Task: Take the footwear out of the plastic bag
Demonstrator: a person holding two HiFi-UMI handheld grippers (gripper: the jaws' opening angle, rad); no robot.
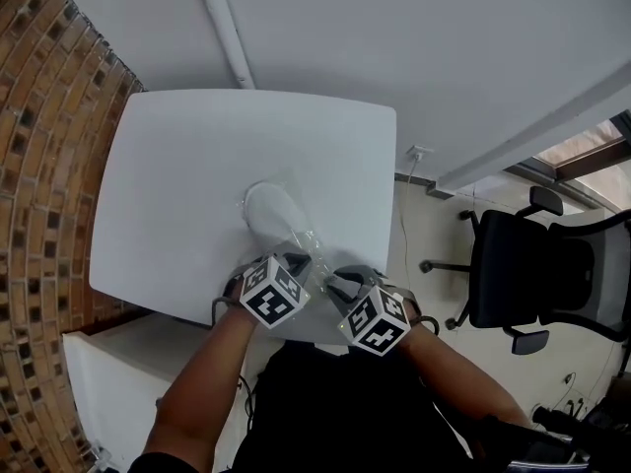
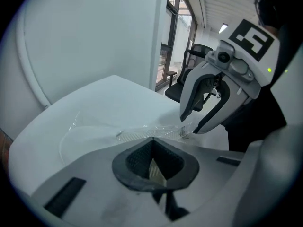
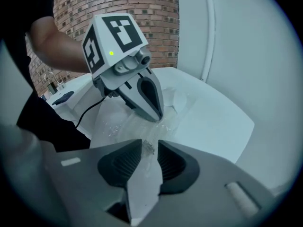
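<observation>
A clear plastic bag lies on the white table with a white piece of footwear inside it. My left gripper is at the bag's near end, shut on its crinkled edge, and a pale strip of plastic shows between its pads. My right gripper is just to its right. Its jaws stand apart in the right gripper view, with bag film running up through the gap. That view also shows the left gripper pinching the plastic.
A brick wall curves along the table's left side. A black office chair stands on the floor to the right. A white cabinet sits below the table's near left corner. A white pipe runs along the floor beyond the table.
</observation>
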